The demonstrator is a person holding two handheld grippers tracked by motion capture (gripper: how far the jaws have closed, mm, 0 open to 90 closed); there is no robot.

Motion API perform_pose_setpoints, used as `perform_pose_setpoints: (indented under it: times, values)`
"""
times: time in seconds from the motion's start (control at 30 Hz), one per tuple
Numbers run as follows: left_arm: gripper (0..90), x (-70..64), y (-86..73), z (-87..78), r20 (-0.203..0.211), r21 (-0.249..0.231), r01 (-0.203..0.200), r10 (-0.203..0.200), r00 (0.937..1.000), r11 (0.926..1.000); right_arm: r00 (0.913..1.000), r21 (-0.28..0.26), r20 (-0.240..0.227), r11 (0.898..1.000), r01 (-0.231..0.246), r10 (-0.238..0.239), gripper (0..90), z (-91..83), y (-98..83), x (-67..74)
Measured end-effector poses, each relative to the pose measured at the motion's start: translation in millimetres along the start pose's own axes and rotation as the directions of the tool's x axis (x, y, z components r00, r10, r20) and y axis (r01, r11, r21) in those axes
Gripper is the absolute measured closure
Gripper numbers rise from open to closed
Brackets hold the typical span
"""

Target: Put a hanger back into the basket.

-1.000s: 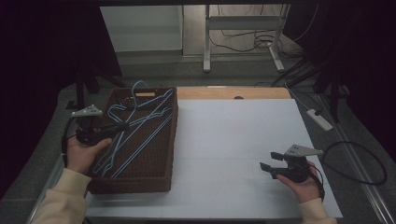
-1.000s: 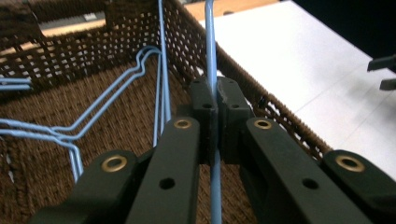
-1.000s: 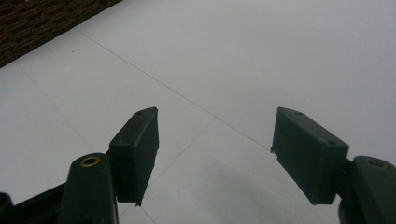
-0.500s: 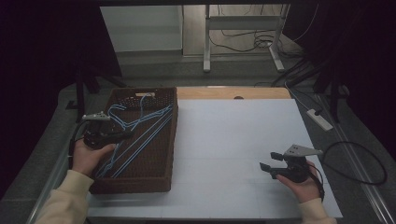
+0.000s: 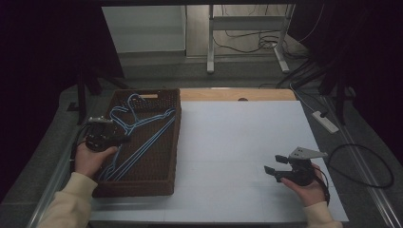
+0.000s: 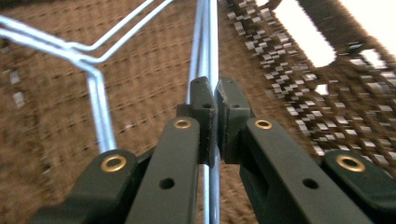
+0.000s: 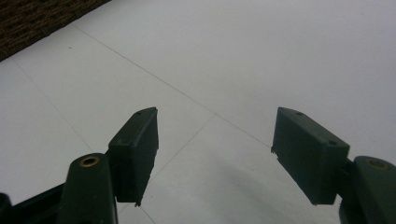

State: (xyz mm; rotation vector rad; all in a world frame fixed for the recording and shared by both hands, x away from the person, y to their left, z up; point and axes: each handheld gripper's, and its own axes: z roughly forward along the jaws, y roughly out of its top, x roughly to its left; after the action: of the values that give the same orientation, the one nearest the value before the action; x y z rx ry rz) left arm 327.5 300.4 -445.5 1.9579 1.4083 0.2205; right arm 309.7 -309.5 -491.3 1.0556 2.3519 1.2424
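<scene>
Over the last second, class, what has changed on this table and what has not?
The left gripper, shut on the wire hangers, has come down into the basket with them, so the hangers lie lower. The right gripper stays open above the white table; the basket has not moved.

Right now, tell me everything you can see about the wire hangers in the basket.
The pale blue wire hangers are thin metal-looking rods, several overlapping in a loose pile. They lie on the floor of the dark brown woven basket, hooks toward its far end. The left hand-held gripper is shut on two parallel straight rods of the pile.
</scene>
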Motion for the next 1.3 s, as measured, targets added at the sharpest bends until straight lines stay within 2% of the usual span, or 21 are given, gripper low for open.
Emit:
perform_pose_setpoints:
  times: [0.1,0.23,0.4,0.5,0.57,0.63,0.67,0.7,0.73,0.83,0.9,0.97,1.07,1.13,1.3]
  values:
    - [86.5,2.7,0.8,5.1,-0.062,0.036,0.014,-0.012,0.9980,0.9993,1.0000,0.002,-0.001,1.000,0.002,-0.002,31.9,0.9,-0.1,0.2]
    - [86.3,5.4,-0.2,10.1,-0.136,0.064,0.019,-0.010,0.9907,0.9977,1.0000,0.005,0.000,1.000,0.004,-0.004,31.8,1.0,-0.2,0.2]
    - [86.1,6.5,-0.3,14.6,-0.178,0.089,0.015,0.001,0.9840,0.9959,1.0000,0.014,0.001,1.000,0.005,-0.005,31.6,1.7,-0.5,0.3]
    - [86.0,6.2,0.1,19.8,-0.215,0.125,0.013,0.015,0.9766,0.9920,1.0000,0.014,-0.001,1.000,0.006,-0.006,31.5,2.0,-0.4,0.2]
    - [85.7,7.0,0.0,22.5,-0.224,0.141,0.015,0.017,0.9745,0.9899,1.0000,0.018,0.000,1.000,0.008,-0.008,31.2,3.3,-0.6,0.2]
    - [81.5,8.0,0.4,24.7,-0.223,0.148,0.026,0.007,0.9749,0.9887,0.9999,0.025,-0.001,1.000,0.015,-0.015,31.1,4.1,-0.5,0.6]
    - [75.8,7.8,0.9,25.7,-0.229,0.155,0.023,0.013,0.9734,0.9877,0.9999,0.025,0.000,1.000,0.016,-0.016,31.1,4.4,-0.5,1.0]
    - [70.7,6.4,1.0,25.6,-0.249,0.147,0.007,0.030,0.9680,0.9892,0.9999,0.025,0.000,1.000,0.017,-0.017,31.0,4.4,-0.5,1.1]
    - [68.4,5.2,1.2,24.8,-0.256,0.136,-0.001,0.036,0.9661,0.9907,0.9999,0.024,0.000,1.000,0.017,-0.017,31.0,4.3,-0.4,1.0]
    - [61.0,-0.8,3.3,16.0,-0.243,0.061,-0.041,0.055,0.9686,0.9973,0.9999,0.021,-0.001,1.000,0.013,-0.013,31.0,3.3,-0.6,0.4]
    - [52.4,-5.2,4.4,10.0,-0.217,0.016,-0.070,0.072,0.9736,0.9974,0.9999,0.021,0.001,1.000,0.013,-0.013,31.0,2.7,-0.6,0.1]
    - [45.9,-9.8,4.6,4.6,-0.194,-0.018,-0.095,0.090,0.9768,0.9953,0.9999,0.020,0.001,1.000,0.012,-0.013,30.9,2.6,-0.5,0.2]
    - [40.1,-14.2,3.8,-2.1,-0.169,-0.056,-0.110,0.099,0.9807,0.9924,0.9999,0.017,0.001,1.000,0.014,-0.014,31.0,2.7,-0.4,0.8]
    - [38.8,-16.6,2.5,-7.1,-0.139,-0.086,-0.118,0.105,0.9846,0.9893,0.9999,0.016,0.001,1.000,0.014,-0.014,30.9,2.6,-0.4,0.8]
    - [36.9,-25.0,-1.3,-16.3,-0.094,-0.116,-0.149,0.138,0.9859,0.9820,0.9999,0.016,0.001,1.000,0.014,-0.014,31.0,2.5,-0.5,0.8]
